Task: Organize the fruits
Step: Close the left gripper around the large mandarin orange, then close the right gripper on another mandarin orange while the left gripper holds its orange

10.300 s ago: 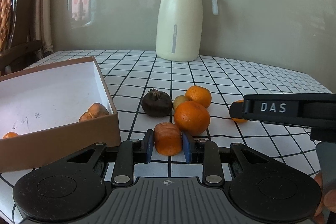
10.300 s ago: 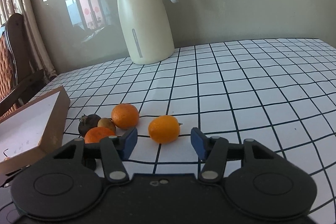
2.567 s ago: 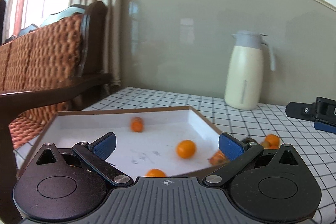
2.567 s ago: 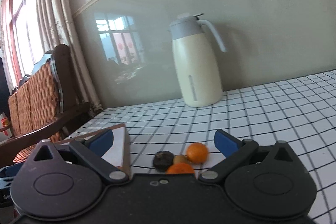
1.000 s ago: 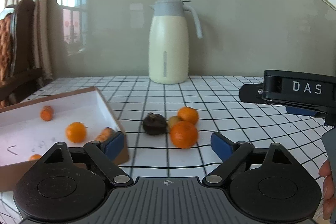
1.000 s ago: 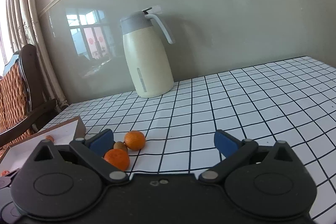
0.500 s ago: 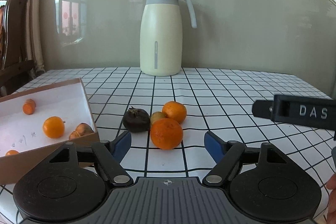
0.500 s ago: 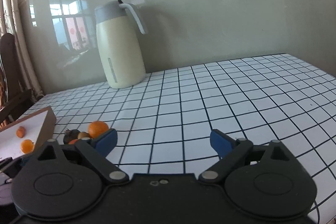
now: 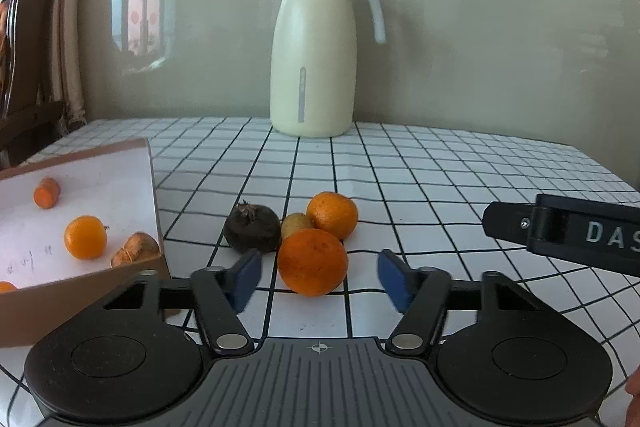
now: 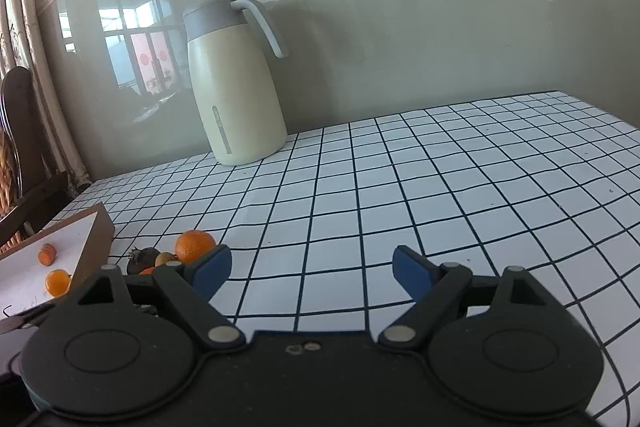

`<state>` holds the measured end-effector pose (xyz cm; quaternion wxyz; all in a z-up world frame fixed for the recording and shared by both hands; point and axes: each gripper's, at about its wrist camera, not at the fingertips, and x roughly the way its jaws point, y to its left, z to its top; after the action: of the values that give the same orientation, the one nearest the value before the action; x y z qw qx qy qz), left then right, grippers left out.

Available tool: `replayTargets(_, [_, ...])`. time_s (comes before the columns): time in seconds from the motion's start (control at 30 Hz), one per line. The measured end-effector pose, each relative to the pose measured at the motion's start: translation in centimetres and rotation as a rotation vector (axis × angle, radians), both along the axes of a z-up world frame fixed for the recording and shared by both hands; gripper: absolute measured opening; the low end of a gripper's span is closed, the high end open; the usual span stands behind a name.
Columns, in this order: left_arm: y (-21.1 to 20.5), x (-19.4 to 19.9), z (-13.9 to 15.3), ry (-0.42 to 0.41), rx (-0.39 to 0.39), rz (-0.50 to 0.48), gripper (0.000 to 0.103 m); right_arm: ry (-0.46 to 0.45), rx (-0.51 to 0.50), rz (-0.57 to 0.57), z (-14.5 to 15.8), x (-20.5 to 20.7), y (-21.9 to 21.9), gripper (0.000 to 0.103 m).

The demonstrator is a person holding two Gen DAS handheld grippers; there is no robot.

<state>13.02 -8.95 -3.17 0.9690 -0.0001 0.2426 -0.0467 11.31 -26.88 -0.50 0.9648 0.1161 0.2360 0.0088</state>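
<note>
Closing our left gripper (image 9: 320,277), fingers narrowing but not yet touching, we frame the large round orange (image 9: 312,262), the brown cardboard box (image 9: 80,283) at nine o'clock. Our right gripper (image 10: 312,273), wide and closing slowly, brackets only bare checked tablecloth (image 10: 440,187).

Left tongs (image 9: 318,277) moved from box (image 9: 100,279) to front orange (image 9: 312,262), jaws closing around it, not touching.
</note>
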Motion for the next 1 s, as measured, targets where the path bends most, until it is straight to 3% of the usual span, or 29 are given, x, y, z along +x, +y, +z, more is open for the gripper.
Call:
replayTargets(0.33, [0.3,1.1,-0.8,0.016,-0.004,0.031,0.042,0.01,0.007,0.034,-0.3,1.4,1.2,0.081])
replayTargets(0.63, [1.6,1.5,-1.0,0.013,-0.003,0.078,0.042,0.034,0.014,0.071,-1.0,3.7,2.8,0.077])
replayTargets(1.0, [2.4,1.8,-1.2,0.021,-0.004,0.095,0.042,0.076,0.046,0.135,-2.0,7.0,5.7,0.061])
